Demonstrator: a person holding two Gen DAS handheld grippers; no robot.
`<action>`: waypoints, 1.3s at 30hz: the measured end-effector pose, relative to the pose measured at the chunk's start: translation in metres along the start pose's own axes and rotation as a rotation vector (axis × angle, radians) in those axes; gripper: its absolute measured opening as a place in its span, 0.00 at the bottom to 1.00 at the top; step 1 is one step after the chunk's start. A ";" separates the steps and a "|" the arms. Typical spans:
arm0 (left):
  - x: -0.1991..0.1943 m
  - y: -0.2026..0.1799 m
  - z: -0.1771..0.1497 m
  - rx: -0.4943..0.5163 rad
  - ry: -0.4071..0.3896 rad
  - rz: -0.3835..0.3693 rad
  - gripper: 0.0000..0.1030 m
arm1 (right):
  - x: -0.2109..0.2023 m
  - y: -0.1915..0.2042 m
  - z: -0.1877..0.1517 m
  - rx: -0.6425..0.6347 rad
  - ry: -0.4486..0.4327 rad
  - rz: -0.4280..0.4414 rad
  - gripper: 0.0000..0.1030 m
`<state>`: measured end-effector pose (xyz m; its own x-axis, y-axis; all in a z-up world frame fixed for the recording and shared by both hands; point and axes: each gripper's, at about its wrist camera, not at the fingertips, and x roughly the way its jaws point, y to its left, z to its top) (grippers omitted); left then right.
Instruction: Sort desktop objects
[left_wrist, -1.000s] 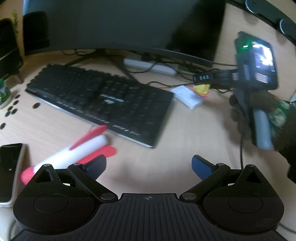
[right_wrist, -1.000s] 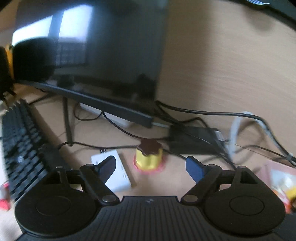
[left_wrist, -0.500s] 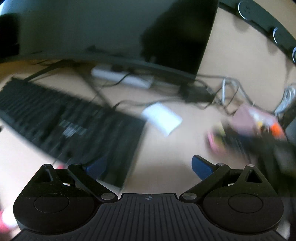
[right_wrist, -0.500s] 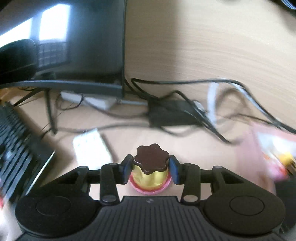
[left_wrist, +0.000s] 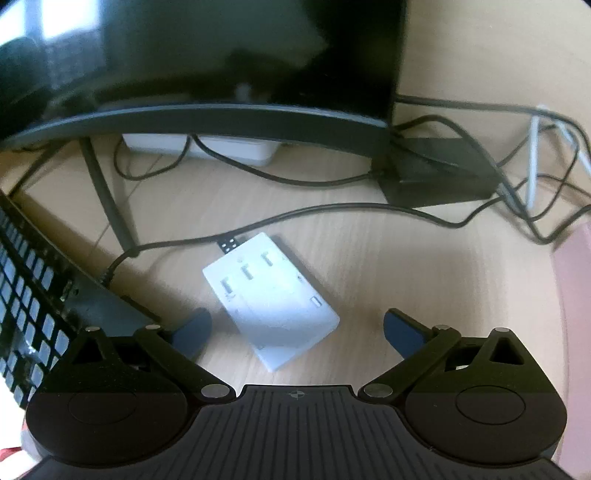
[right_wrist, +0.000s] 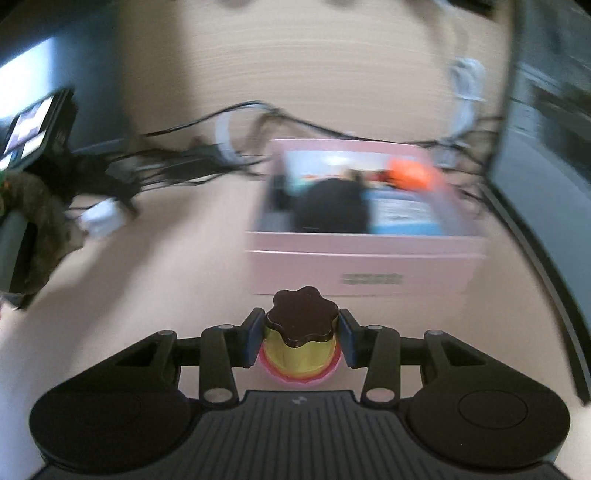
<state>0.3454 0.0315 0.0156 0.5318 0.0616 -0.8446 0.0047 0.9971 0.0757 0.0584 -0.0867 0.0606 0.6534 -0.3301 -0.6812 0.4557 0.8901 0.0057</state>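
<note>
Right hand-held gripper (right_wrist: 301, 341) swung toward the pink box (right_wrist: 364, 254), clamped on the pudding toy (right_wrist: 300, 343) just before it, presumably for dropping in. Left hand-held gripper (left_wrist: 295, 332) hangs spread over the white hub (left_wrist: 271, 301).

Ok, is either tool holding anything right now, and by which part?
The right tool grips the pudding toy by its yellow sides, below the brown top. The left tool is open, holding nothing.
</note>
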 end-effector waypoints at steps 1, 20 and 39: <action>0.002 -0.002 -0.001 -0.007 -0.006 0.010 1.00 | -0.004 -0.010 -0.002 0.009 -0.006 -0.016 0.40; -0.150 -0.060 -0.187 0.364 -0.187 -0.360 0.51 | -0.004 -0.068 -0.007 -0.110 -0.013 0.055 0.45; -0.146 -0.025 -0.215 0.174 -0.124 -0.099 0.83 | -0.016 -0.110 -0.066 -0.052 0.069 0.083 0.99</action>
<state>0.0857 0.0071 0.0227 0.6213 -0.0531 -0.7818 0.2021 0.9748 0.0944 -0.0421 -0.1590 0.0227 0.6434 -0.2337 -0.7290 0.3687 0.9291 0.0276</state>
